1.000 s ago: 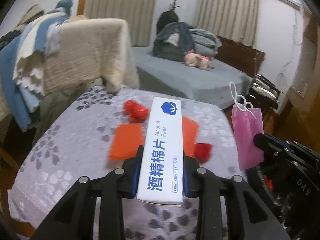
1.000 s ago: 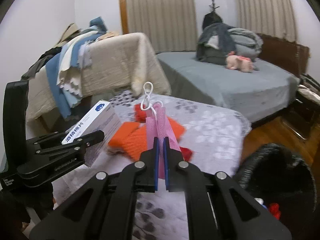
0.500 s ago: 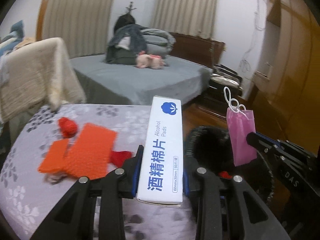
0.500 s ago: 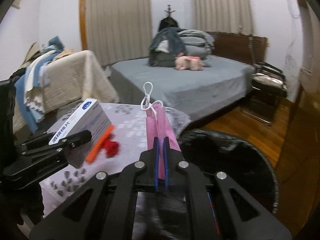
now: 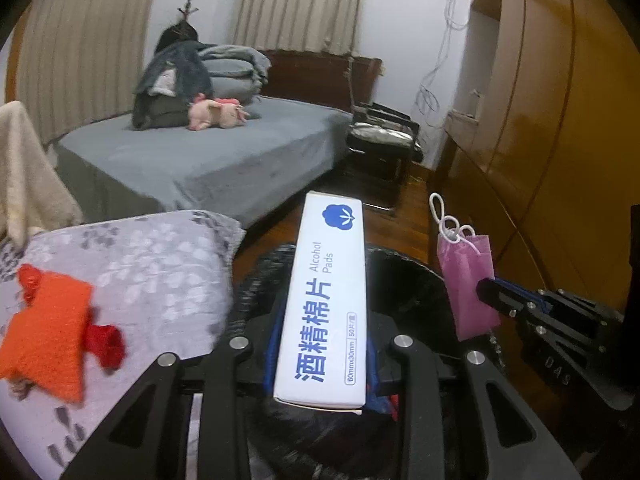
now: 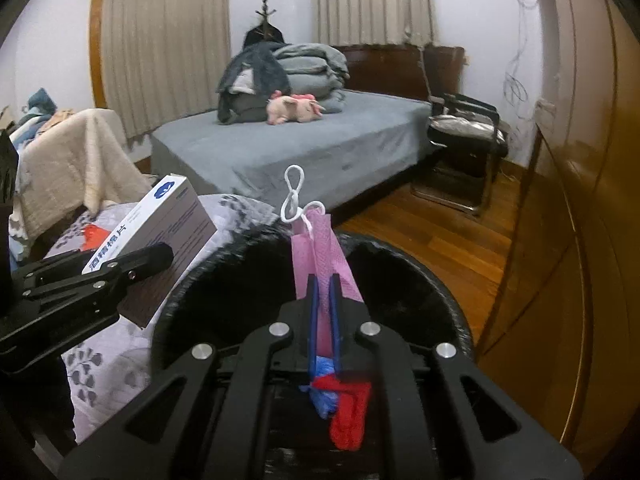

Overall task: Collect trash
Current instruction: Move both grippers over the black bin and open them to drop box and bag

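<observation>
Desk (image 5: 160, 256): sliding off toward the lower left of the left wrist view, no longer filling the centre as a second ago.
Orange cloth (image 5: 48, 332): lying on the desk at the far left edge with red scraps (image 5: 102, 344) touching it; staying behind, likely waiting for a later trip.
Left tool (image 5: 320, 356): clenching the alcohol pads box (image 5: 326, 300) by its long sides, centre of the left wrist view; now hanging over the near edge of the bin rather than over the desk.
Trash bin (image 6: 420, 292): filling the lower centre of both views; black, round, open-topped; red and blue scraps (image 6: 344, 404) already lying inside.
Right tool (image 6: 325, 320): pinching the pink mask (image 6: 316, 252) upright, white ear loops sticking up; now poised over the bin mouth.
Meaning for the task: carrying looking done, both items having swung from desk to bin within the last second.
Next move: probably releasing both over the opening; box seeming near the rim, so risking a miss.
</observation>
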Motion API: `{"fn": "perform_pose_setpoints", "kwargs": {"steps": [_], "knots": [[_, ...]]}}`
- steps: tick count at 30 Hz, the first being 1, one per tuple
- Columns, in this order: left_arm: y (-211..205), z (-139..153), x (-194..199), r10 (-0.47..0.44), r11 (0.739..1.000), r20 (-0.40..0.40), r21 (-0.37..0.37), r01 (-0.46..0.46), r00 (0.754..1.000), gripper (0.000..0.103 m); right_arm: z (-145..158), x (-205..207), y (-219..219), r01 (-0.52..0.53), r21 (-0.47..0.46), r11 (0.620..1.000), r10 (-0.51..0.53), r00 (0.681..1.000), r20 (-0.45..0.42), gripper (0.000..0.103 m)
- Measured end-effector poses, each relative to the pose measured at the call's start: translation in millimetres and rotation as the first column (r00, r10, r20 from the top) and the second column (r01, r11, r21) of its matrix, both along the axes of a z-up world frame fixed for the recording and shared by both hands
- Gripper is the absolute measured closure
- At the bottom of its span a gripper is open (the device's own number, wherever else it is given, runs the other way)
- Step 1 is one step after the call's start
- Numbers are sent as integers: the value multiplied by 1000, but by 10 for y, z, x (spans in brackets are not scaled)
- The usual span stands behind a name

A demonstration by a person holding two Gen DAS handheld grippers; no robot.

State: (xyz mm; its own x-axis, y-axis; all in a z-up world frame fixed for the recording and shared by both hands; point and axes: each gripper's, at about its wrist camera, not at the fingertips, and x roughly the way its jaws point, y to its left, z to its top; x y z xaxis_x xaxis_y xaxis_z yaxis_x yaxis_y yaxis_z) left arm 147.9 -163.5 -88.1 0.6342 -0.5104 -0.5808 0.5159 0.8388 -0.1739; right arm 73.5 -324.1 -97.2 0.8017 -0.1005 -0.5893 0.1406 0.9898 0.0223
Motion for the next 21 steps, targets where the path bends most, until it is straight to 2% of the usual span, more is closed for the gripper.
{"fn": "perform_pose_setpoints", "kwargs": {"steps": [5, 7, 8, 9, 10, 14, 18, 19, 21], "knots": [[-215, -102, 69, -36, 999, -29, -16, 36, 999, 70, -152, 50, -150, 28, -5, 1000, -28, 999, -32, 96], [-267, -140, 84, -50, 999, -40, -16, 50, 998, 67, -212, 58, -187, 40, -8, 999, -40, 998, -45, 94], [-277, -156, 94, -56, 998, -46, -19, 55, 997, 61, -229, 71, -199, 45, -7, 999, -45, 998, -50, 88], [-271, -169, 96, -59, 998, -52, -23, 57, 997, 50, -254, 70, -221, 52, -6, 999, -53, 997, -55, 82], [-250, -173, 93, -54, 998, -51, -27, 52, 997, 45, -272, 67, -243, 58, -4, 998, -58, 997, -58, 78], [-169, -160, 154, -41, 999, -47, -23, 40, 998, 38, -305, 52, -277, 68, -6, 998, -69, 996, -59, 60], [9, -90, 159, -2, 1000, -29, -16, 2, 1000, 27, -243, 3, -241, 85, -11, 996, -85, 996, -24, 17], [75, -57, 153, 13, 1000, -18, -13, -14, 1000, 23, -203, -9, -201, 86, -13, 996, -86, 996, -8, 11], [206, 9, 135, 44, 999, 1, -7, -44, 999, 16, -125, -15, -147, 74, -11, 997, -74, 997, 14, 9]]}}
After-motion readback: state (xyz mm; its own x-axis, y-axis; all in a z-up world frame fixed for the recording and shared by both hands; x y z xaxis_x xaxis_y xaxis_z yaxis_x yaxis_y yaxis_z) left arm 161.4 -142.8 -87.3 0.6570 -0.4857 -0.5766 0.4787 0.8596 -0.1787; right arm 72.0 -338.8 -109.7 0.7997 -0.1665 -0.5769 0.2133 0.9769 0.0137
